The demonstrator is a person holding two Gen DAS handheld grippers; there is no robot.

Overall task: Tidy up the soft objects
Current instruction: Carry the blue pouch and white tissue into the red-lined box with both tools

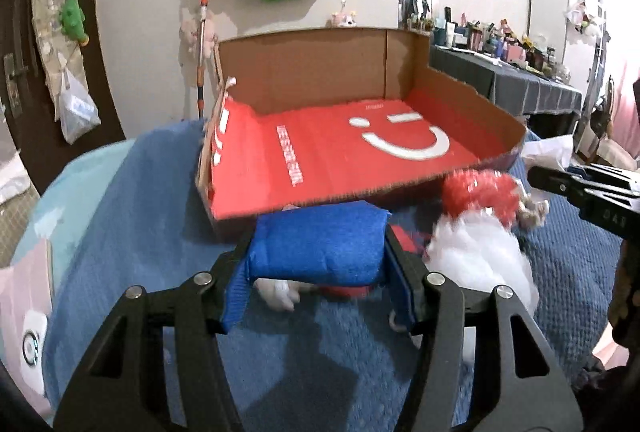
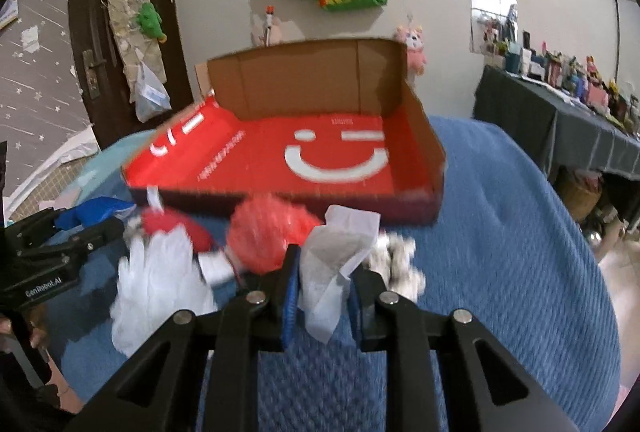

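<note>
Light: I see even, soft indoor light, moderately bright, with no strong glare.
Shadows: faint ones lie under the red box and under my left tool.
Blur: the white fluff and red pompom smear.
Distortion: I see fisheye bending and dark corners in both views.

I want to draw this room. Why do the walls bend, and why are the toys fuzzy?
Both wrist views use a fisheye lens, so edges curve. Left wrist view: the red and white fluffy toy smears from motion. Right wrist view: the red box and white paper look blurred too.
</note>
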